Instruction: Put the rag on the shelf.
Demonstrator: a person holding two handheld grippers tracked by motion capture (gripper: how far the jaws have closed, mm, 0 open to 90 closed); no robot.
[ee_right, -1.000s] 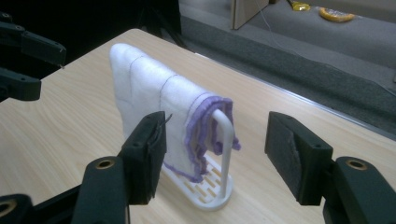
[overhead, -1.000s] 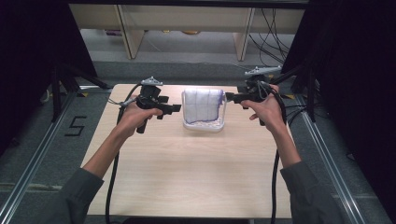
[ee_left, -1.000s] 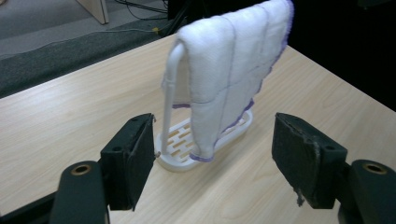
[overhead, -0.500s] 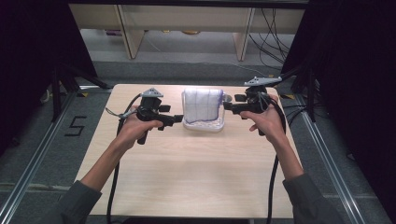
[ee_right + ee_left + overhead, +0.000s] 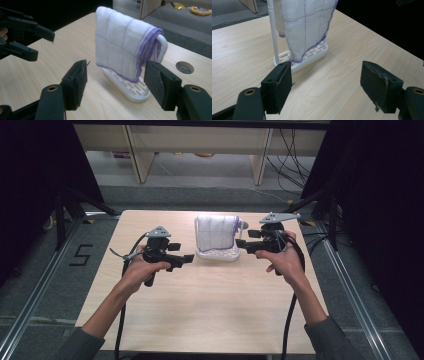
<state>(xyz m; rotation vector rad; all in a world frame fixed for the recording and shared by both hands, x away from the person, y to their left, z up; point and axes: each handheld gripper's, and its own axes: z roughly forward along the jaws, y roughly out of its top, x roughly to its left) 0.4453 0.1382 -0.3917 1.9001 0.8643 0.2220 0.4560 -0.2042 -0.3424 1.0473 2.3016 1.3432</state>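
Note:
A white cloth (image 5: 216,232) with purple edging hangs over a white rack (image 5: 217,254) with a slotted base, at the far middle of the wooden table (image 5: 210,310). My left gripper (image 5: 189,258) is just left of the rack, pointing at its base. In the left gripper view the left gripper (image 5: 327,72) is open and empty, its jaws having just been opening, with the cloth (image 5: 307,22) and rack (image 5: 312,53) ahead. My right gripper (image 5: 240,243) is close to the rack's right side. In its own view it (image 5: 116,68) is open and empty, facing the cloth (image 5: 117,45).
A round hole (image 5: 184,67) is in the tabletop beyond the rack (image 5: 130,88). The left gripper (image 5: 43,45) appears across the rack in the right gripper view. Cables trail from both grippers toward the near edge. Dark frame posts flank the table.
Both hands have come toward the near side of the table and lower, staying on either side of the rack. The cloth and rack have not moved.

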